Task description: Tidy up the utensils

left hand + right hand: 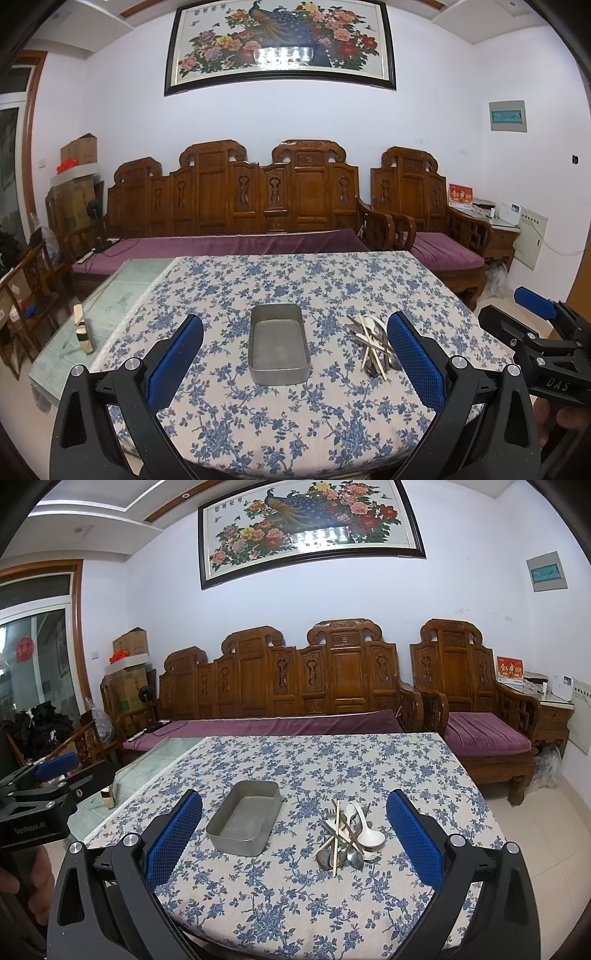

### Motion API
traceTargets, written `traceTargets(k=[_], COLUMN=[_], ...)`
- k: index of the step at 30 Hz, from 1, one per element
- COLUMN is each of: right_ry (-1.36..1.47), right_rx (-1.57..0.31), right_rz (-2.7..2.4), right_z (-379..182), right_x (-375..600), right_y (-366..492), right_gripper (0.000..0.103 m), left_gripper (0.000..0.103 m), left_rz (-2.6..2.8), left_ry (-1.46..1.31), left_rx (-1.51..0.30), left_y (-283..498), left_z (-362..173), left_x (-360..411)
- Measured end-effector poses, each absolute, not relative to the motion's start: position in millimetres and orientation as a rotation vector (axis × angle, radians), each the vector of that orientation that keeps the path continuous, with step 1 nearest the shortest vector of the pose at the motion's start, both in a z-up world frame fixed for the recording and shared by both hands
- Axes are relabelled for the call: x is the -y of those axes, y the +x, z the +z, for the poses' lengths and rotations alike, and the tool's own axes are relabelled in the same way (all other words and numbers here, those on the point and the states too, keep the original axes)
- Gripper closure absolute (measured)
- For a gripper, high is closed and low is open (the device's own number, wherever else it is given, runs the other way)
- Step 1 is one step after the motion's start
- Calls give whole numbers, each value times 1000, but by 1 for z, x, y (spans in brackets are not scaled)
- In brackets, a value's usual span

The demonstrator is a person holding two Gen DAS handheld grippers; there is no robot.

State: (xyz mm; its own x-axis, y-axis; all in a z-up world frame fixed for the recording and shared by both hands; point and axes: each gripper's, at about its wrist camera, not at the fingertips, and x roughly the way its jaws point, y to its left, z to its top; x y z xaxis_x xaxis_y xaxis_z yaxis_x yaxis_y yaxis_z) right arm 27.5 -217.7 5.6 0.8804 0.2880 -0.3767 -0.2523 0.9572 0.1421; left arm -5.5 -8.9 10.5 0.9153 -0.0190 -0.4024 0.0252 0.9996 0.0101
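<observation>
The left gripper [295, 354] is hanging over the near edge of the table [424, 775]. Its two blue fingers [177, 354] are standing wide apart, and nothing is sitting between them. The right gripper [293, 834] is hanging over the same near edge, just beside the left one. Its blue fingers [173, 834] are spread wide too, and it is holding nothing.

A little past the grippers, near the middle of the table, a metal tray [243, 818] is sitting on the flowered tablecloth [295, 904]. Nothing is lying inside the tray. It looks bare and ready.

Just beside the tray, toward the right edge of the table, a pile of utensils [347, 836] is lying in a heap. The pile is not touching the tray. A white spoon [369, 832] is resting on top, chopsticks [334, 842] are crossing over each other, and metal spoons [354, 856] are poking out at the near side. A fork [371, 854] is peeking out as well.

Farther back, behind the far edge of the table, a wooden bench [295, 679] is standing against the wall.

The job looks like it is only starting. Not one utensil is in the tray yet, so the whole pile is waiting to be moved. The pieces are tangled, so each one will probably need to be picked out one at a time.
</observation>
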Motion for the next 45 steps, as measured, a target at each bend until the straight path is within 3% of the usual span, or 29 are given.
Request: traceTargets(k=[31, 36, 45], right_ry=[91, 77, 33], right_rx=[-431, -464, -516], right_rz=[298, 314, 344], right_z=[-17, -29, -48], right_x=[223, 224, 228], right_y=[38, 52, 86], right_gripper=[3, 13, 22], left_gripper=[6, 6, 6], left_rz=[-26, -40, -91], left_ry=[14, 19, 25], left_rx=[-490, -550, -644], left_y=[18, 35, 65], left_z=[-18, -37, -68], left_x=[5, 6, 12])
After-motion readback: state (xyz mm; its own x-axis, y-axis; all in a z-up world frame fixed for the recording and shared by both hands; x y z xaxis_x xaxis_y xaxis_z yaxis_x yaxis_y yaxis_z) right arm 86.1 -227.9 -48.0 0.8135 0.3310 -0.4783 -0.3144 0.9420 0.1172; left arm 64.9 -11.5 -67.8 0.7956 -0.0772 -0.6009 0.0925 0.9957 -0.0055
